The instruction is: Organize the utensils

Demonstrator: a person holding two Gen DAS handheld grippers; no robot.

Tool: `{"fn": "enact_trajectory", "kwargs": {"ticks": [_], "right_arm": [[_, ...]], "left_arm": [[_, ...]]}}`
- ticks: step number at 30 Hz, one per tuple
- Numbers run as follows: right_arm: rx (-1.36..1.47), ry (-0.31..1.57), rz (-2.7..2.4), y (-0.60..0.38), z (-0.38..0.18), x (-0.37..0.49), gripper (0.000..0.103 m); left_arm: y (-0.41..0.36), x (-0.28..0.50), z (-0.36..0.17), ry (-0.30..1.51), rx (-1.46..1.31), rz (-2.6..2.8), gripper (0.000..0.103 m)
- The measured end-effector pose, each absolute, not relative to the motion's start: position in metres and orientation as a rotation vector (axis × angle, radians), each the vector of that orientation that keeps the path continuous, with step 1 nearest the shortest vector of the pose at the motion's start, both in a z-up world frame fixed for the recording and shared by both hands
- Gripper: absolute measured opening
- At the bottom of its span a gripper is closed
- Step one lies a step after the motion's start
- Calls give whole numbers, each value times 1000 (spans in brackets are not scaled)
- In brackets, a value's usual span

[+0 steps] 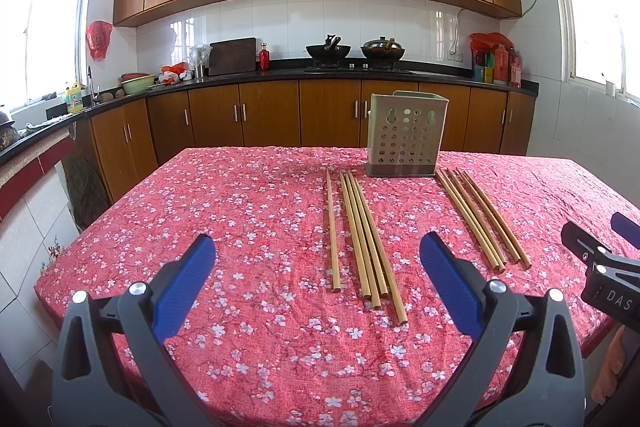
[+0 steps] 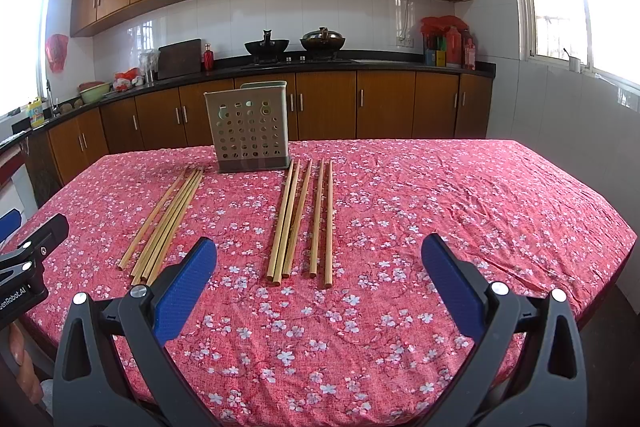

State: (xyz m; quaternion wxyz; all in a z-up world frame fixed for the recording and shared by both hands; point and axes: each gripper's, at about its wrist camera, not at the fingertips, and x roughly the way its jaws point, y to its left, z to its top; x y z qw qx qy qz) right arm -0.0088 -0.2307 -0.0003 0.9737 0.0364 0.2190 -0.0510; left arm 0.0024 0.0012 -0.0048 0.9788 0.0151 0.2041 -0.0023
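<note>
A pale green perforated utensil holder (image 1: 406, 135) (image 2: 248, 131) stands upright at the far side of the table. Two bunches of wooden chopsticks lie flat in front of it: a left bunch (image 1: 362, 235) (image 2: 166, 223) and a right bunch (image 1: 482, 217) (image 2: 298, 219). My left gripper (image 1: 316, 255) is open and empty, above the near table, short of the left bunch. My right gripper (image 2: 318, 255) is open and empty, above the near table, just short of the right bunch. The right gripper also shows in the left wrist view (image 1: 600, 255).
The table wears a red floral cloth (image 1: 240, 227) (image 2: 440, 207). Behind it run wooden kitchen cabinets (image 1: 272, 115) and a dark counter with two woks (image 1: 352, 51), bottles and bowls. The left gripper's body shows at the left edge of the right wrist view (image 2: 28, 259).
</note>
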Motion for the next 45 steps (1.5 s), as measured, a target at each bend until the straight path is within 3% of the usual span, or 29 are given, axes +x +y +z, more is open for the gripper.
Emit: {"fn": "enact_trajectory", "kwargs": {"ticks": [35, 45], "right_arm": [[76, 445, -102, -229, -2, -9, 101], [128, 558, -107, -247, -15, 25, 101]], "left_arm": [[1, 5, -7, 415, 30, -3, 99], [12, 34, -22, 498, 18, 45, 99]]}}
